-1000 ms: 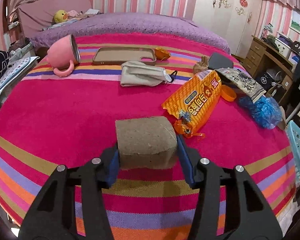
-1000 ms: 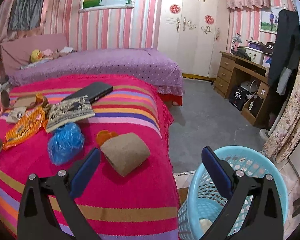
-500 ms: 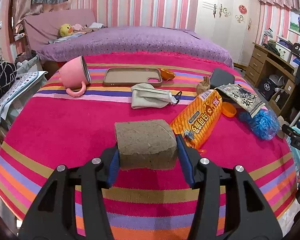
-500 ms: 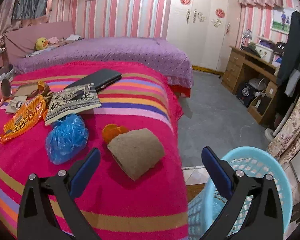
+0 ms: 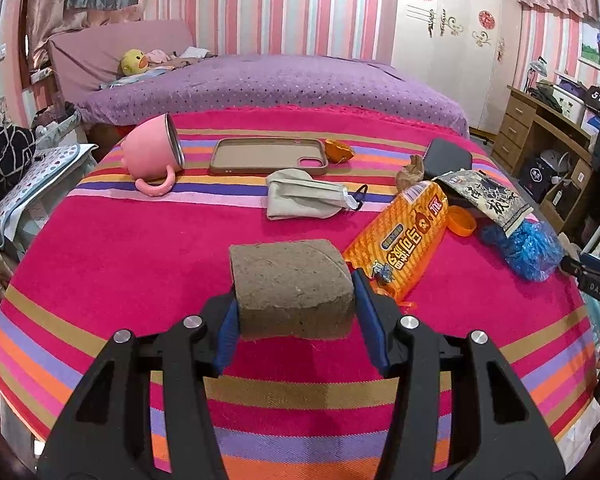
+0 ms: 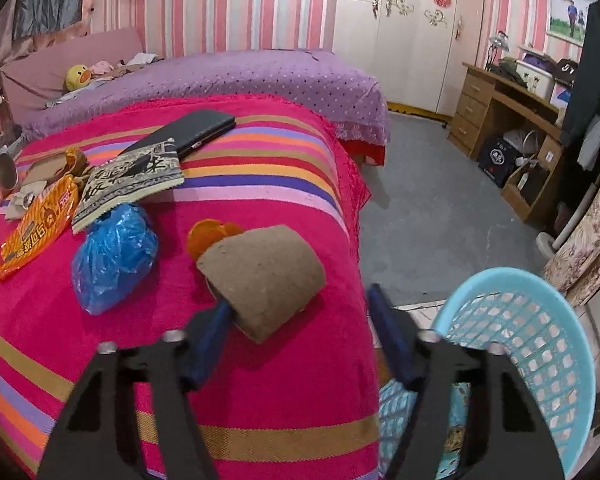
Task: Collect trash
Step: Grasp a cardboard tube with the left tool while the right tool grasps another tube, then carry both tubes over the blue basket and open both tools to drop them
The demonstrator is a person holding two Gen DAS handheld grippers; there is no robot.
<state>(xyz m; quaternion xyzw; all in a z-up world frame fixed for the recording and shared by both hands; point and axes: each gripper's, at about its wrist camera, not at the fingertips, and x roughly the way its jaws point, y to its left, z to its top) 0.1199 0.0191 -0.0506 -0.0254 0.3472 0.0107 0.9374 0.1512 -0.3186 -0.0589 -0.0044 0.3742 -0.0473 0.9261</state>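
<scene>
Cardboard roll [image 5: 292, 286], flattened and brown, is pinched between the blue pads of your left hand-held gripper [image 5: 294, 312], held above the striped bed cover [image 5: 120, 264]. The pads press on both of its sides.

Your right hand-held gripper [image 6: 300, 316] has just been closing its jaws around a second cardboard roll [image 6: 264, 276], which lies on the cover near the bed's edge. Its left pad touches the roll's near corner; its right pad stands clear of the roll, so the jaws are still spread and nothing is gripped there.

Just beside that gripper, off the bed's edge, you have a light blue basket [image 6: 540, 320] standing on the floor.

Next out on the cover: an orange lid [image 6: 208, 234] touching the far side of the second roll, a crumpled blue plastic bag [image 6: 114, 256], and an orange snack wrapper [image 5: 404, 240].

Beyond these: a black-and-white printed packet [image 6: 130, 178] partly overlying a black case [image 6: 192, 132], a beige pouch [image 5: 304, 198], and a small brown scrap [image 5: 410, 170].

Farthest on the cover: an empty phone case [image 5: 268, 155], an orange scrap [image 5: 338, 151] at its corner, and a pink mug [image 5: 152, 152] lying on its side.
</scene>
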